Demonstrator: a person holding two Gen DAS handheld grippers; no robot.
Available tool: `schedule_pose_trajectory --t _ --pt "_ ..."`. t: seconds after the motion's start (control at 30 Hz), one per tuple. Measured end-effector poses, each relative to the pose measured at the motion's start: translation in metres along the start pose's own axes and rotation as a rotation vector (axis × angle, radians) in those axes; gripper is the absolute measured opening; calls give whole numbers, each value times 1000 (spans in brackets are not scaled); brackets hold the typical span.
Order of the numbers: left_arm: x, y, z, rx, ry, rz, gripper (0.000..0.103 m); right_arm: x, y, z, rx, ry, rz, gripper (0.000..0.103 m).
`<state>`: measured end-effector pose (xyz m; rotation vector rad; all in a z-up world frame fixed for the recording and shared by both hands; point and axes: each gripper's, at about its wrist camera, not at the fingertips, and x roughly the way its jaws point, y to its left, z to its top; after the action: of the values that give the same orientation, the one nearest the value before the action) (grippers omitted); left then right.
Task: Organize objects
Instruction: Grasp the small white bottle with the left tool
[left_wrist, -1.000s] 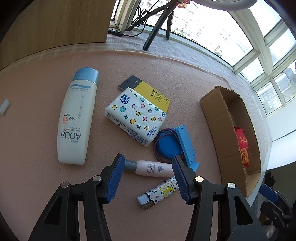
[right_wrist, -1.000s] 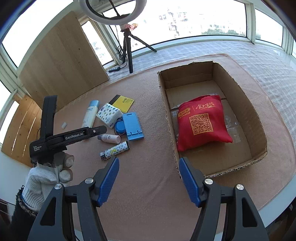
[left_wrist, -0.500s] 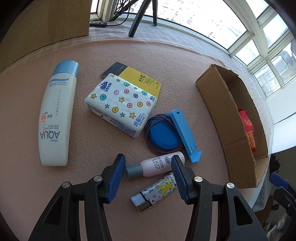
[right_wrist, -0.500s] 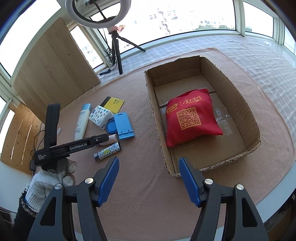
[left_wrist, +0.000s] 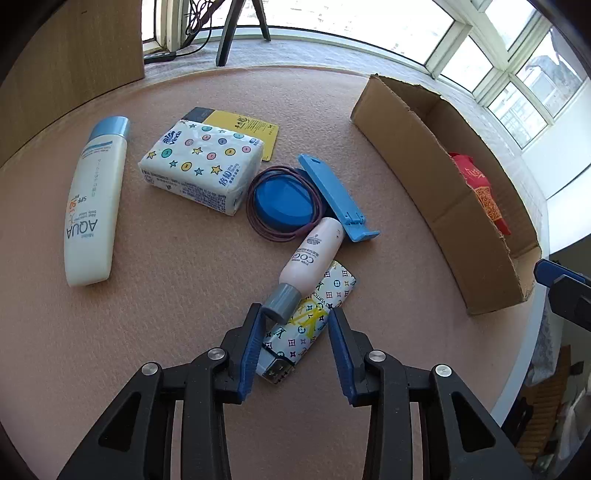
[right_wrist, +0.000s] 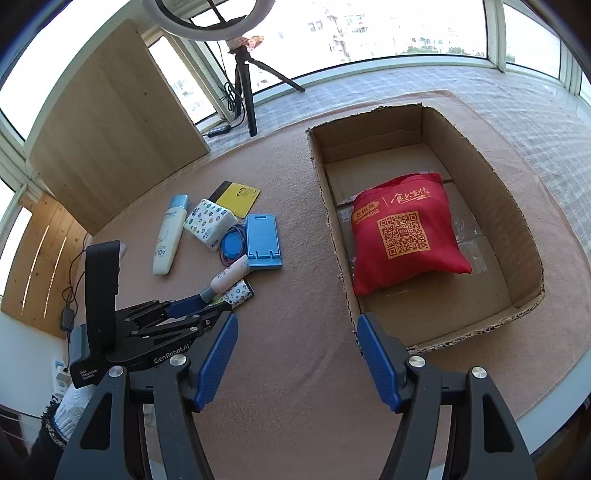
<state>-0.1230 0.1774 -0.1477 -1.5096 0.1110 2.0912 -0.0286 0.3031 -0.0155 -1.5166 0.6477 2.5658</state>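
My left gripper (left_wrist: 295, 343) is open, its jaws narrowed and low over the table. Between the fingers lies a patterned white case (left_wrist: 310, 325). A small pink bottle (left_wrist: 314, 254) rests across that case, its grey cap (left_wrist: 280, 304) touching the left finger. In the right wrist view the left gripper (right_wrist: 207, 306) sits at the same case (right_wrist: 238, 291). My right gripper (right_wrist: 297, 339) hangs open and empty above the mat, beside the near corner of the cardboard box (right_wrist: 332, 221). A red bag (right_wrist: 406, 236) lies in the box.
On the mat lie a white AQUA sunscreen bottle (left_wrist: 92, 206), a tissue pack (left_wrist: 201, 166), a yellow card (left_wrist: 247, 129), a blue disc ringed by purple cord (left_wrist: 284, 201) and a blue phone stand (left_wrist: 332, 195). A tripod (right_wrist: 247, 96) stands behind.
My left gripper has dropped toward the patterned case and its jaws have narrowed. The pink bottle has swung so its cap points at the gripper. The right gripper shifted slightly.
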Motion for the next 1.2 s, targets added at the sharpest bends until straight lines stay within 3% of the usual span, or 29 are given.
schedule_pose_trajectory --t 0.2,0.3,0.43,0.63,0.83,0.93,1.2 --pt "-7 -3 -17 22 44 -68 35 3 6 0 -18 9 7 64" --pt "-18 0 -17 5 19 -65 47 3 7 0 -22 5 4 64" --pt "-28 7 -4 -44 -25 -63 49 2 4 0 -15 8 2 64" --pt "-17 -3 23 -26 -41 -32 49 -2 -2 -4 -8 6 -6 64" --pt "3 -12 38 11 -13 -23 39 -6 -12 -7 10 4 -16 64" --pt "11 -11 36 10 7 -7 26 -7 -16 -8 16 6 -16 64" --pt "4 6 14 -39 -9 -20 24 1 -11 -9 -1 30 3 64"
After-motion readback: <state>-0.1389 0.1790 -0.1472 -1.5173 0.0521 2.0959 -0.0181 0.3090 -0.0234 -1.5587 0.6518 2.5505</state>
